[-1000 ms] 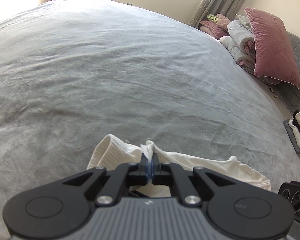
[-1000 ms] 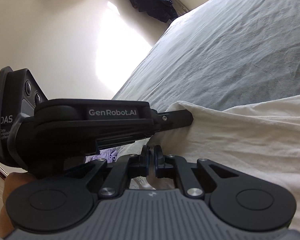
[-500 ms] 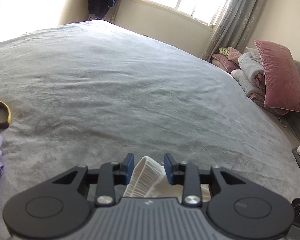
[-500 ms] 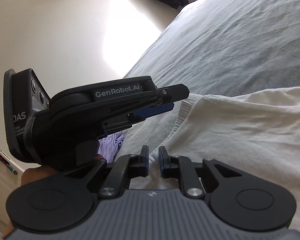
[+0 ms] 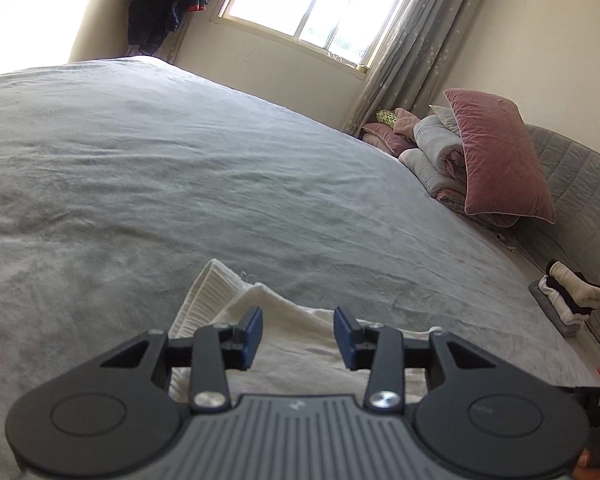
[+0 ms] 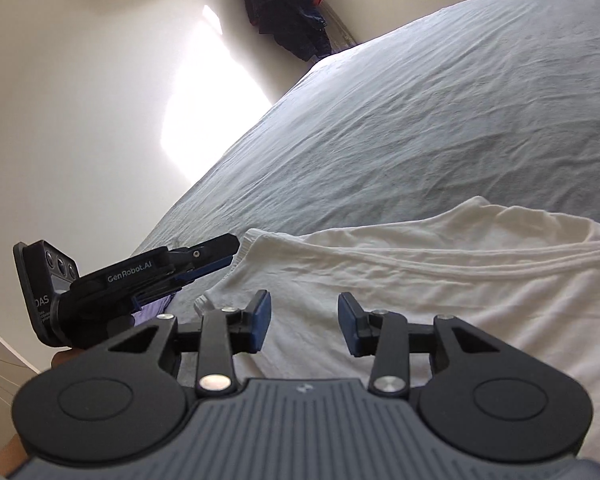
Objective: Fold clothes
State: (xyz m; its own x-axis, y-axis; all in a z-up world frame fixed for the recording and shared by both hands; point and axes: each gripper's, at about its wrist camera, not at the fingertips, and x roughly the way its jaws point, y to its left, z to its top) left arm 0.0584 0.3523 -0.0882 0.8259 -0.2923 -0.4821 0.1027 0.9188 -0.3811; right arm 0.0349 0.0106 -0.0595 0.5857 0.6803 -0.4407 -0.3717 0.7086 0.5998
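A white garment (image 5: 284, 320) lies on the grey bed, folded, with a ribbed edge at its left. In the right wrist view the white garment (image 6: 440, 280) spreads flat to the right. My left gripper (image 5: 298, 334) is open and empty just above the garment's near edge. My right gripper (image 6: 304, 322) is open and empty over the garment. The left gripper also shows in the right wrist view (image 6: 216, 258), beside the garment's left corner.
The grey bed (image 5: 180, 184) stretches far ahead. Pink and grey pillows (image 5: 496, 156) are stacked at the headboard on the right. A pile of folded clothes (image 5: 568, 296) sits at the right edge. A purple cloth (image 6: 152, 308) lies below the left gripper.
Both grippers were shut on the white garment a second ago. Both have opened and let it go, and it now lies on the bed. Both have lifted and tilted up.
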